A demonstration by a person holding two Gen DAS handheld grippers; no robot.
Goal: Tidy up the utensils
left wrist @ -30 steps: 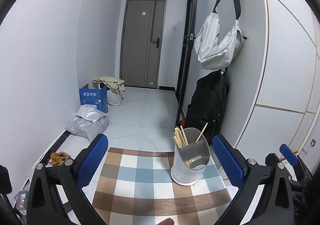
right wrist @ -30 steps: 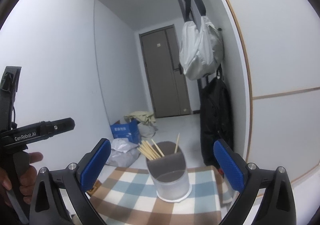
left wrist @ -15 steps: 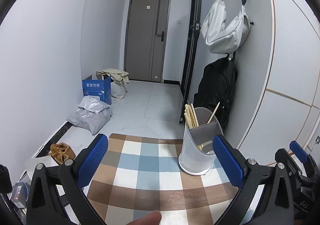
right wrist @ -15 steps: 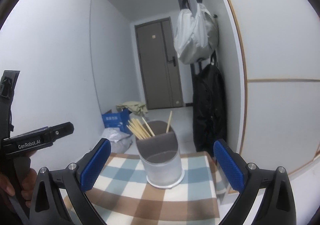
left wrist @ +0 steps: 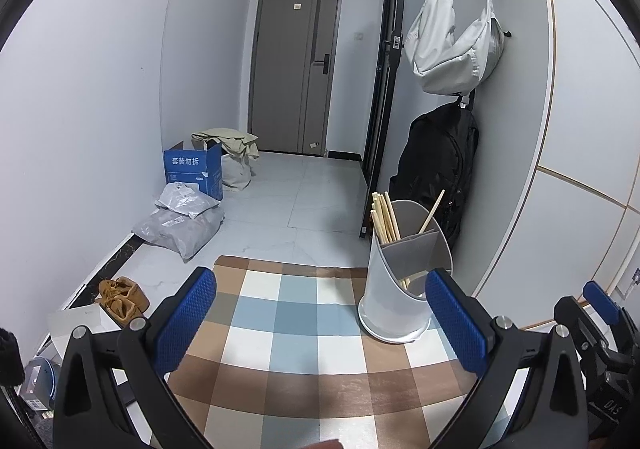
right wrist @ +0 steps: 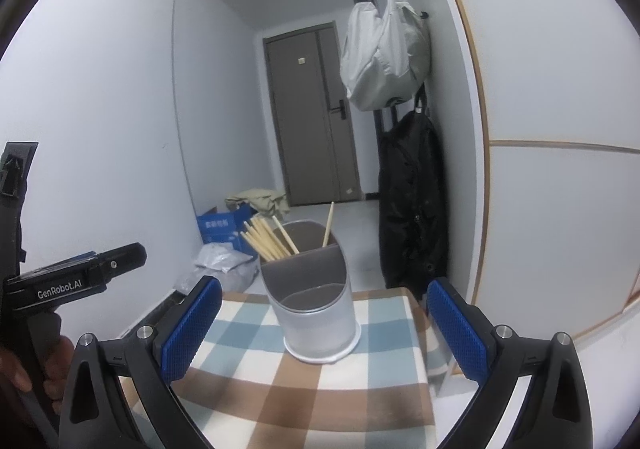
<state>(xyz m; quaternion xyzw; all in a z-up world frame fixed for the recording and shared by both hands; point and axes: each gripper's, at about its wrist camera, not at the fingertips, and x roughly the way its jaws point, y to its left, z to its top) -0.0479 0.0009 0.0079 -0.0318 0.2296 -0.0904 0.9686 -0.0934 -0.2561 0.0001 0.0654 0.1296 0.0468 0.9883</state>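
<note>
Right wrist view showed the divided utensil holder [right wrist: 316, 313] upright on the checked cloth [right wrist: 248, 381], chopsticks [right wrist: 266, 239] inside. Both grippers' jaws were wide, empty. Sorting looked nearly finished; next probably regrouping the lone chopstick [right wrist: 329, 224].

White walls [left wrist: 100, 97] flank a pale tiled floor [left wrist: 304, 193] — grey door [left wrist: 294, 65] at the far end.

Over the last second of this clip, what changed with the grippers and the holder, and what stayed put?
Both views shifted: the left hand-held gripper tilted so the holder drifted right in its view, and the right hand-held gripper dipped, showing more cloth. Neither took hold of anything; both stayed open and empty. The holder stayed on the cloth, with the chopsticks still bunched in one compartment and one apart.
</note>
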